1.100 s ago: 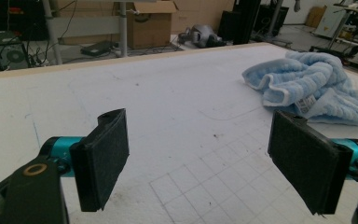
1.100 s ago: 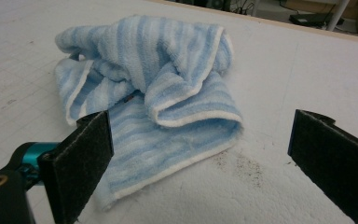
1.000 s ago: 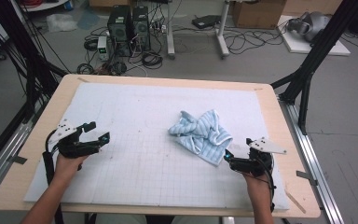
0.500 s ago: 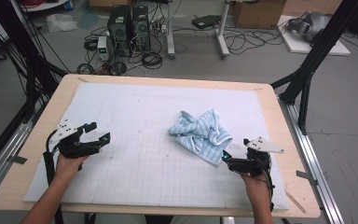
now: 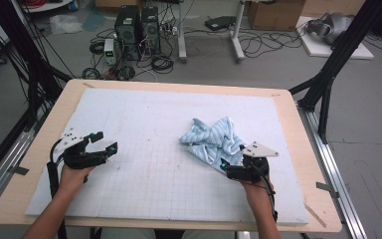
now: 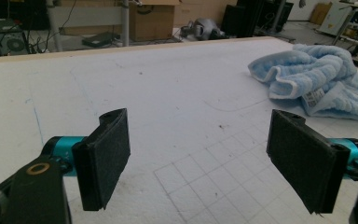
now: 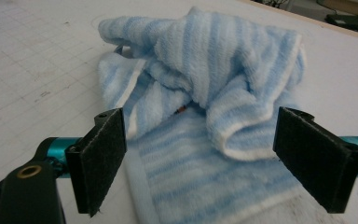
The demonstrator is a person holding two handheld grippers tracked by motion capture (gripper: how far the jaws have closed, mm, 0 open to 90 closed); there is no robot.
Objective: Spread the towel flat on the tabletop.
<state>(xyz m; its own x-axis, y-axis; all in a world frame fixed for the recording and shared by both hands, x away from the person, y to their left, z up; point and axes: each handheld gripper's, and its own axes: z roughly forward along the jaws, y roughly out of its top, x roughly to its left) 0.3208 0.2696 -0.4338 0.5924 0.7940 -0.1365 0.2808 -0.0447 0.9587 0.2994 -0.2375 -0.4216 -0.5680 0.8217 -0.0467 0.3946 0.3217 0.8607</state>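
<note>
Blue striped towel (image 5: 213, 142) lies crumpled right of centre on the white gridded mat (image 5: 149, 179), near edge toward me. My right gripper (image 5: 227, 171) is at that edge: jaws spread wide, just starting to close, towel hem between them, pads not pressing on it yet. In the right gripper view the towel (image 7: 205, 93) bunches up ahead and a folded flap hangs over the flat layer. My left gripper (image 5: 104, 143) sits over bare mat at the left, well apart from the towel, jaws spread with nothing between them.

The mat covers a wooden table (image 5: 298, 129). Black frame struts (image 5: 328, 74) stand at both sides. On the grey floor beyond: computer towers (image 5: 137, 25), cable tangles, a cardboard box (image 5: 273, 12).
</note>
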